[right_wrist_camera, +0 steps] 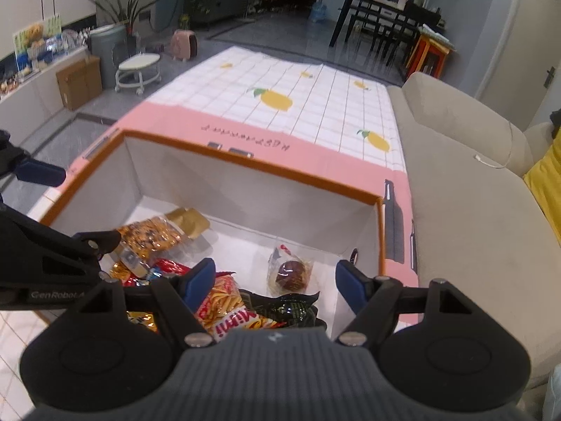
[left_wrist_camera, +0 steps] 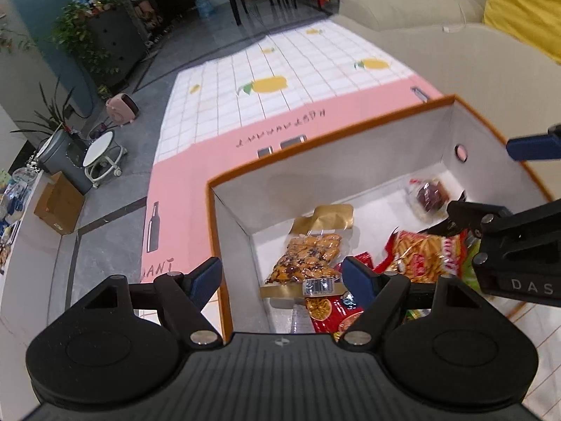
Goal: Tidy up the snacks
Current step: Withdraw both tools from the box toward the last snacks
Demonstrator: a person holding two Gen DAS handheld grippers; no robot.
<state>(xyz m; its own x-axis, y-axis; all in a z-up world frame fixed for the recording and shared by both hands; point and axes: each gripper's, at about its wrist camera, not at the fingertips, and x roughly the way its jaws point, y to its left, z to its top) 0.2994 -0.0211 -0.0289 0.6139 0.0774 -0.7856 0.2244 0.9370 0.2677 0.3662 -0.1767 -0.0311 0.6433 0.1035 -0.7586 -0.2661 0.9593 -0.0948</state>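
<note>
**Snacks in the box, both grippers empty above it**

The snacks lie loose on the white floor of an open box with an orange rim, which stands on a pink-bordered mat printed with lemons over a white grid. Toward the box's left side lies a clear packet of brown, nutty pieces with a gold end. Near the right wall, apart from the rest, sits a small clear-wrapped round dark pastry. On the near side, a red-and-yellow bag of stick crisps overlaps a black wrapper, with red packets heaped beside them.

The left gripper hangs over the box's near left corner, its blue-padded fingers well apart, one outside the wall and one inside, nothing between them. The right gripper hovers over the right half of the box, its fingers also spread wide and holding nothing; the pastry and the crisp bag lie below the gap, untouched. Each gripper reaches into the edge of the other's view.

A beige sofa runs along the mat's right side with a yellow cushion on it. Farther off stand a dark dining table, a cardboard carton, a round white stool and potted plants.
</note>
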